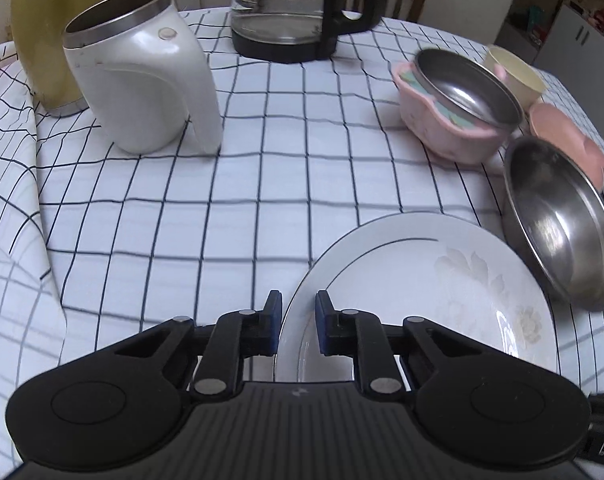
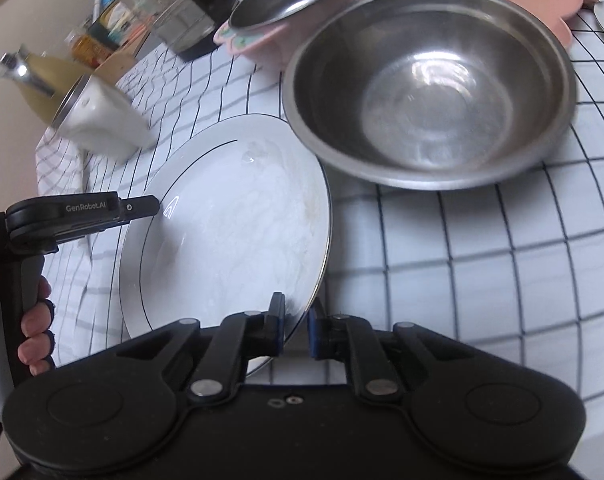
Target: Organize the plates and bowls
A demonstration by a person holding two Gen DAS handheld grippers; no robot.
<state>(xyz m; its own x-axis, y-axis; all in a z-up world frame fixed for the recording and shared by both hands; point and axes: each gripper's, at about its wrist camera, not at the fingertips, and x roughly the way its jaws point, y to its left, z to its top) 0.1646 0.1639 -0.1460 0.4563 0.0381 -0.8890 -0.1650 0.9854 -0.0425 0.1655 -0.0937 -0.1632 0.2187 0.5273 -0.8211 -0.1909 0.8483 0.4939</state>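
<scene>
Both grippers are on the same white plate (image 1: 413,304). My left gripper (image 1: 298,322) straddles its rim, one pad outside, one inside, clamped on the edge. My right gripper (image 2: 296,328) pinches the opposite edge, rim between the pads, clenched tight.

From the right wrist view the left gripper (image 2: 150,205) shows side-on at the far side of the plate (image 2: 230,220), tip at the rim, with my left hand (image 2: 34,320) wrapped around its handle.

Plate sits over the checked tablecloth (image 1: 222,200), tilted in the right view; can't tell if it's clear of the cloth or partly resting.

Steel bowl (image 2: 429,88) is just beyond the plate, its near rim just beside the plate's edge; touching or not, can't tell. In the left view that same steel bowl (image 1: 561,224) is right of the plate.

Farther back: small steel bowl (image 1: 465,88) sitting tilted inside a pink bowl (image 1: 441,132). Cream cup (image 1: 513,76) behind them, pink dish (image 1: 565,136) beside the big bowl.

Left side of the table: white kettle (image 1: 142,84), lid off, yellow thermos (image 1: 42,32) behind it, glass jug (image 1: 286,12) with a black handle at the back centre.

Some motion blur in both views.
</scene>
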